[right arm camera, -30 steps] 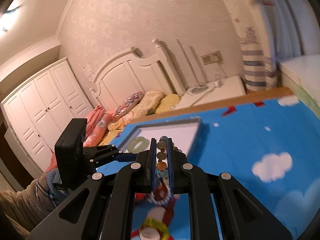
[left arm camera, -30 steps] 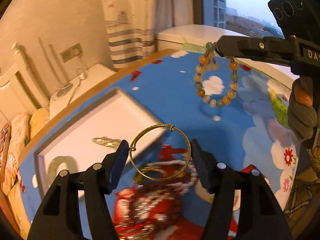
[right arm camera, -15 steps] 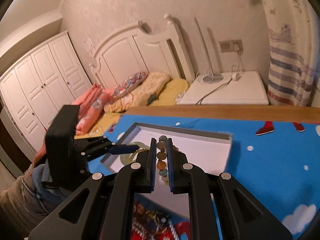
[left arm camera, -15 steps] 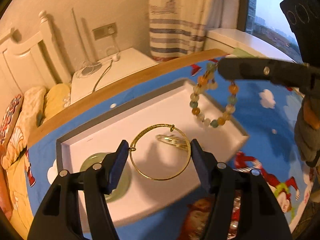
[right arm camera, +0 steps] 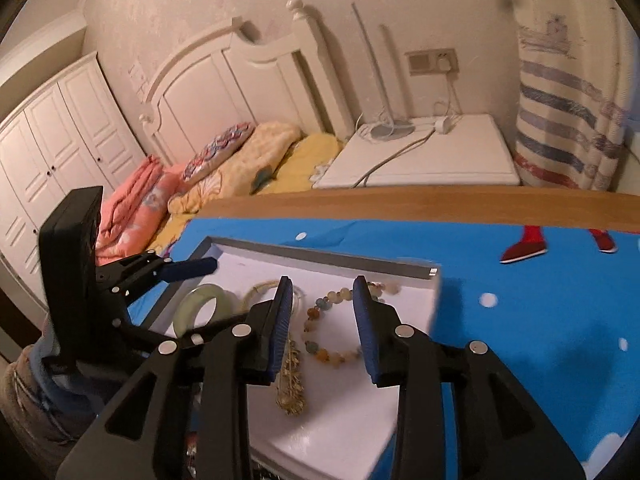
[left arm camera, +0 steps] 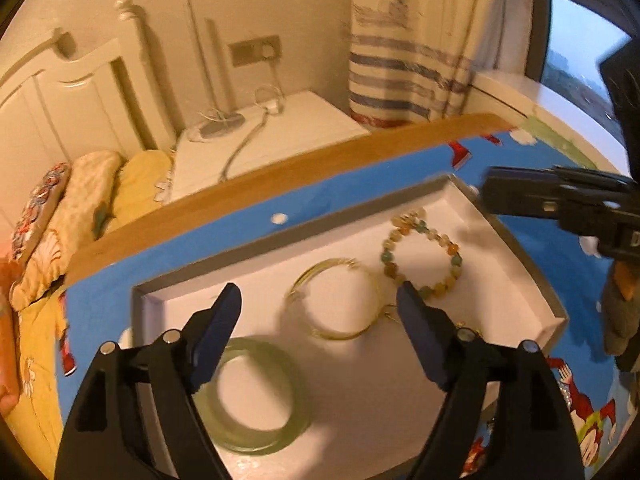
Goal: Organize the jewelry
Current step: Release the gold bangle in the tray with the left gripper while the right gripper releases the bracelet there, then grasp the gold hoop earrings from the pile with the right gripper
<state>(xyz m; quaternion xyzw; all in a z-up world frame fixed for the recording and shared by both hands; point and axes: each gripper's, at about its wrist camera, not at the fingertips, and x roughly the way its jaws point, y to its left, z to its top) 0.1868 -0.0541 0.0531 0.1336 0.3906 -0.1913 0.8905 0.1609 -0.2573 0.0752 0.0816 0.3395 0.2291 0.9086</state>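
Observation:
A white tray (left arm camera: 400,392) with a grey rim lies on the blue cartoon cloth. In it lie a thin gold bangle (left arm camera: 335,298), a beaded bracelet (left arm camera: 420,256) and a pale green jade bangle (left arm camera: 252,396). My left gripper (left arm camera: 318,308) is open and empty just above the gold bangle. My right gripper (right arm camera: 322,306) is open and empty above the beaded bracelet (right arm camera: 332,328). The right wrist view also shows the tray (right arm camera: 340,420), the jade bangle (right arm camera: 200,308), a gold chain piece (right arm camera: 290,384) and the left gripper (right arm camera: 188,268).
More jewelry lies in a pile on the cloth at the tray's near edge (left arm camera: 480,452). The wooden table edge (left arm camera: 280,184) runs behind the tray. A bed (right arm camera: 240,160), a white nightstand (right arm camera: 432,152) and a striped curtain (right arm camera: 568,100) stand beyond.
Both grippers moved over the tray and opened. The gold bangle dropped from the left gripper and the beaded bracelet from the right; both now lie in the tray.

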